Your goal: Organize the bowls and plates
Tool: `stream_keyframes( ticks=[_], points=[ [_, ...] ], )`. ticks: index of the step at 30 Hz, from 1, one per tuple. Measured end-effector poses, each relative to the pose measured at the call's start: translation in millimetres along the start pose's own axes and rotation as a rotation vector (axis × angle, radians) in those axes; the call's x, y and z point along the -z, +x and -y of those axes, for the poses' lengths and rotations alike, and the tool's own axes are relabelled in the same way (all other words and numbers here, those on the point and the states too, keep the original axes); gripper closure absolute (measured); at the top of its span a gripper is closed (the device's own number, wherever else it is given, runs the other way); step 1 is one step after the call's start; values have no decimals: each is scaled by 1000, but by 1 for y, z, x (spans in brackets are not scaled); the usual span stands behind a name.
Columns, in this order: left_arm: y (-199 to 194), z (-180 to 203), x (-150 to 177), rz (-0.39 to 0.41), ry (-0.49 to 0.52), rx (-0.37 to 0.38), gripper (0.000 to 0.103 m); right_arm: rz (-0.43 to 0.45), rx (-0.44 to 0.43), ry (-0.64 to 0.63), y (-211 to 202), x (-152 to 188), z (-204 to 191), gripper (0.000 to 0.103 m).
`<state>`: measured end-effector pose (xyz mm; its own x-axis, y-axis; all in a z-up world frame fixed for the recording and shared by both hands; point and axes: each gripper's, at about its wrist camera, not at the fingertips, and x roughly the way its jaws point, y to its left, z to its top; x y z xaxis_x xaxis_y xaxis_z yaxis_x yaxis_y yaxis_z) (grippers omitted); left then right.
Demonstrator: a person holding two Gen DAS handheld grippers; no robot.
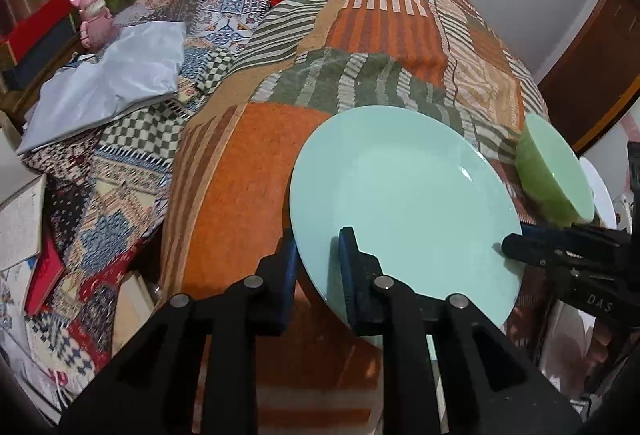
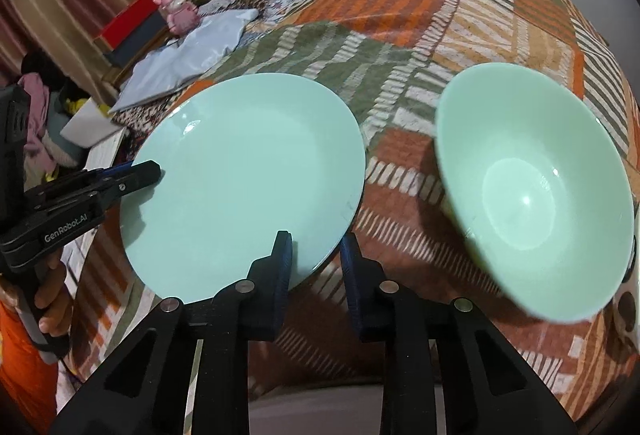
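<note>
Both hand-held grippers, left (image 1: 319,259) and right (image 2: 316,259), pinch the glossy, round mint-green plate's (image 1: 404,191) rim.

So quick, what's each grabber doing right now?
Left gripper: closed on the plate's rim.
Right gripper: closed on the same plate's other edge.

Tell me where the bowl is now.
In the right wrist view the bowl sits at right on the patterned bedcover, beside and apart from the plate.
</note>
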<state>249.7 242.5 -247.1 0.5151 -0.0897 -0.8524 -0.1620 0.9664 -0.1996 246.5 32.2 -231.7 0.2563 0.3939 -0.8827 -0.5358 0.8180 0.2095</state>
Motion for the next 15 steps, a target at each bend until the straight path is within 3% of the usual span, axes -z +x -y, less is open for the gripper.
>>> stream_keyframes(
  ticks=[10,15],
  points=[
    [-43,-12,57,-15,-29,1,83,-39,-53,-50,3,13,-19,80],
    [-39,-15,56,-35,-43,-2,83,-56,-64,-36,7,7,-18,80]
  ],
)
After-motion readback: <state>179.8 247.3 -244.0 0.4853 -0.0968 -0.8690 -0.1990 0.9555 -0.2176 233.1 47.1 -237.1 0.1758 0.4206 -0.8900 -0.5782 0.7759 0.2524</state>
